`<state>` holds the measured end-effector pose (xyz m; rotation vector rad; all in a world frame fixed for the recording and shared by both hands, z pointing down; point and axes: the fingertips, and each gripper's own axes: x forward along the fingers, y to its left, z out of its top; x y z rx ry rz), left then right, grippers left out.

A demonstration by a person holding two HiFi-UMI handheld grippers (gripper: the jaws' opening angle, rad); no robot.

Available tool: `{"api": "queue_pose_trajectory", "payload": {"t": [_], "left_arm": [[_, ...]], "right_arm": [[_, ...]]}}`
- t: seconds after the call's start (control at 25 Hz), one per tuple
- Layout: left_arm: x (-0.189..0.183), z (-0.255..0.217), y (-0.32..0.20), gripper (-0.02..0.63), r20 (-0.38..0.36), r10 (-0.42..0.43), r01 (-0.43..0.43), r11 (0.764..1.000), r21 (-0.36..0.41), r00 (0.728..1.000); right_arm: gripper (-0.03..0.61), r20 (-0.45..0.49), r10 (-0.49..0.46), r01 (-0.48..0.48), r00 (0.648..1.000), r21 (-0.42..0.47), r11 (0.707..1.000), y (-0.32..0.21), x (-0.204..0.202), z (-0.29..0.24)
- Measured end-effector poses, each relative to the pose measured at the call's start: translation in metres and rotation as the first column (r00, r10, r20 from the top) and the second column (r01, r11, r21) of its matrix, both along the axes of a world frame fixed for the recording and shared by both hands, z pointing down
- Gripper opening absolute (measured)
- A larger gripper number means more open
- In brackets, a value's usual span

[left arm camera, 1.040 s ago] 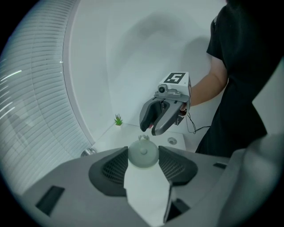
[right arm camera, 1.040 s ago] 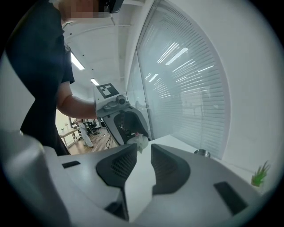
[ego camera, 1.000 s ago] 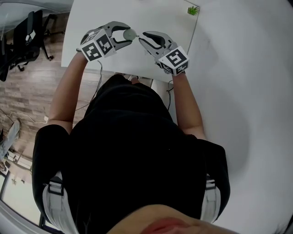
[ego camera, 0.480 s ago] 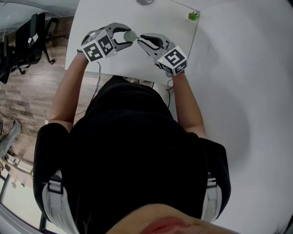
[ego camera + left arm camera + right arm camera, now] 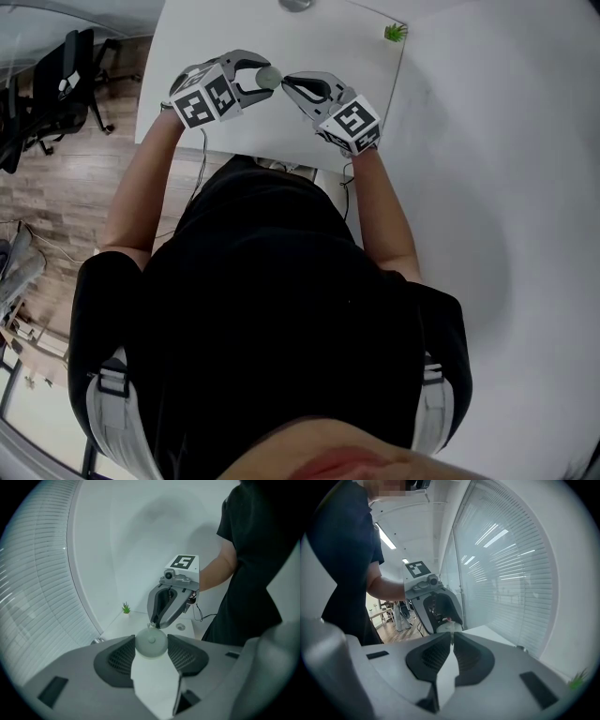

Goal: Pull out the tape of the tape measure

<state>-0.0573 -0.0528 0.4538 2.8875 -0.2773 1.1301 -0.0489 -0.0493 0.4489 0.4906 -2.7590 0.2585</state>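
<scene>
White table, seen from above; both grippers up over its near half, tips meeting.

Left gripper: jaws part-way apart and clamped on the tape measure, a small round pale-green case. Case held off the table, flat faces against the pads.

Right gripper: tips right at the case's edge, pointing at the left gripper. Jaws closing, nearly together, with the pull tab in the slit between them.

Key relation: the tab sticks out of the case on the side facing the right gripper, so the tape would probably run out along the line between the two grippers, toward the person's right. The right hand is the puller and the left the anchor.

Left gripper view: case square between the pads, tab at its far rim, right gripper's tips touching there. The head view shows no tab.

Right gripper view: jaws as a thin slit, with only a sliver of the case beyond. How firmly the tab is pinched is hard to judge.

No tape drawn out yet.
</scene>
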Motion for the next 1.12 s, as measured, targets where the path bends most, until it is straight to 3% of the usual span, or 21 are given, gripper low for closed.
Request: {"api": "queue_pose_trajectory", "payload": {"t": [0.64,1.12], "left_arm": [[-0.008,-0.007,-0.003,0.226,-0.04,-0.064,0.064,0.998,-0.018,0.997],[-0.019,0.005,-0.013,0.225,-0.017,-0.113,0.113,0.993,-0.028,0.993]], "right_arm": [[0.011,-0.015,0.05,-0.049,0.999,0.044,0.998,-0.005,0.004,-0.008],[0.01,-0.02,0.12,-0.119,0.993,0.044,0.992,-0.018,0.025,-0.002]]}}
